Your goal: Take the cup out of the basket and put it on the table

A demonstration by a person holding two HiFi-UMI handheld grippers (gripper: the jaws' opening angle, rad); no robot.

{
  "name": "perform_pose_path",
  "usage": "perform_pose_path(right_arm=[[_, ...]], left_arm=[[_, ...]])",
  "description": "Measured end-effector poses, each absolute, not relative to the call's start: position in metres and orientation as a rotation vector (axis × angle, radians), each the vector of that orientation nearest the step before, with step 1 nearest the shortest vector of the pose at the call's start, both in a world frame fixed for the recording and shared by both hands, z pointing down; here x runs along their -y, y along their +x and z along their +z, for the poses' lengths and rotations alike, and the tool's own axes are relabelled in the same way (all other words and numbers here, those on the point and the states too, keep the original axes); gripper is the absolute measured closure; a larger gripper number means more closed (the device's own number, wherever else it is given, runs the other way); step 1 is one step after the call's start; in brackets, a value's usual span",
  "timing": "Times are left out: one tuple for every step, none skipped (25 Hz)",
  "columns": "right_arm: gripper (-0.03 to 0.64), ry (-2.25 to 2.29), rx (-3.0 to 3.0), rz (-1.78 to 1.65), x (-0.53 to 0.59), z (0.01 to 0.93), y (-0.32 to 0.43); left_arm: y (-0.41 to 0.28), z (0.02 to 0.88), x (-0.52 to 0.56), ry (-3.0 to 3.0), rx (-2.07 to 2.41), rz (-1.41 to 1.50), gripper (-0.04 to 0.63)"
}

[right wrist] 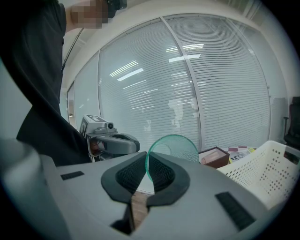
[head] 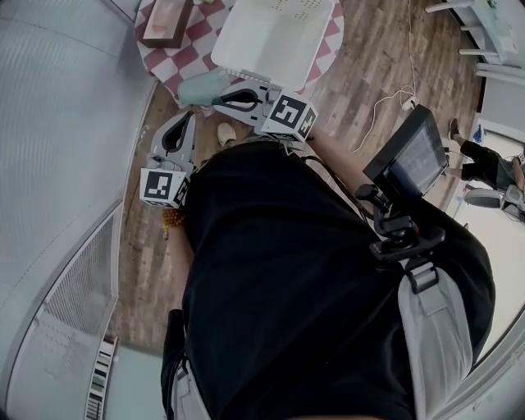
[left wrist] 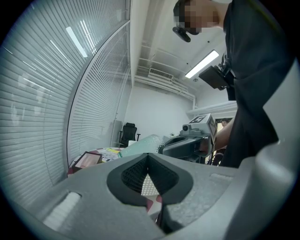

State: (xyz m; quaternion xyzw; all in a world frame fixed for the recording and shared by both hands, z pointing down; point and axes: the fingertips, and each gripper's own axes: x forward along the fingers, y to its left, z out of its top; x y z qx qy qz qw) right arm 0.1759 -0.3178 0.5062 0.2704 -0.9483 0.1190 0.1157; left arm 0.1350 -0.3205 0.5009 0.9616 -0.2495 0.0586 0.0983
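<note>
A pale green see-through cup [right wrist: 176, 146] is held by its rim in my right gripper [right wrist: 146, 158], which is shut on it. In the head view the cup [head: 200, 86] lies on its side in the right gripper [head: 220, 100] at the near edge of the checkered table [head: 187, 57], beside the white basket [head: 275, 33]. Whether the cup touches the table I cannot tell. My left gripper [left wrist: 149, 157] is shut with nothing between its pads. It hangs left of and nearer than the cup [left wrist: 140, 145], off the table over the wooden floor [head: 148, 246].
A brown open box [head: 166, 22] sits on the table left of the basket. A curved glass wall with blinds [head: 57, 123] runs along the left. A white cable [head: 385, 102] lies on the floor at right, and an office chair [left wrist: 129, 132] stands far off.
</note>
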Motion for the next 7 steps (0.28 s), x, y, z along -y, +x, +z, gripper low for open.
perform_pose_path(right_arm=[[0.592,0.791,2.776,0.353,0.3173,0.5066,0.1761],[0.592,0.790,2.775,0.356,0.3170,0.5066,0.1761],[0.592,0.790,2.775,0.355,0.3169,0.5063,0.1759],[0.592,0.789,2.775,0.352,0.3170,0.5063,0.1760],[0.592,0.790,2.774,0.351,0.3172,0.5064,0.1762],[0.592,0.791,2.771,0.349,0.3173,0.5067,0.1767],[0.592,0.792,2.769,0.347,0.3175,0.5069,0.1771]], left_arm=[[0.1347,0.5013,0.3201,2.843,0.740,0.174,0.589],[0.1343,0.5020,0.3199,2.841,0.742,0.175,0.589],[0.1339,0.5026,0.3197,2.840,0.744,0.177,0.589],[0.1337,0.5030,0.3196,2.840,0.745,0.177,0.589],[0.1337,0.5031,0.3196,2.839,0.746,0.176,0.589],[0.1340,0.5031,0.3197,2.839,0.746,0.175,0.589],[0.1343,0.5032,0.3196,2.839,0.746,0.173,0.589]])
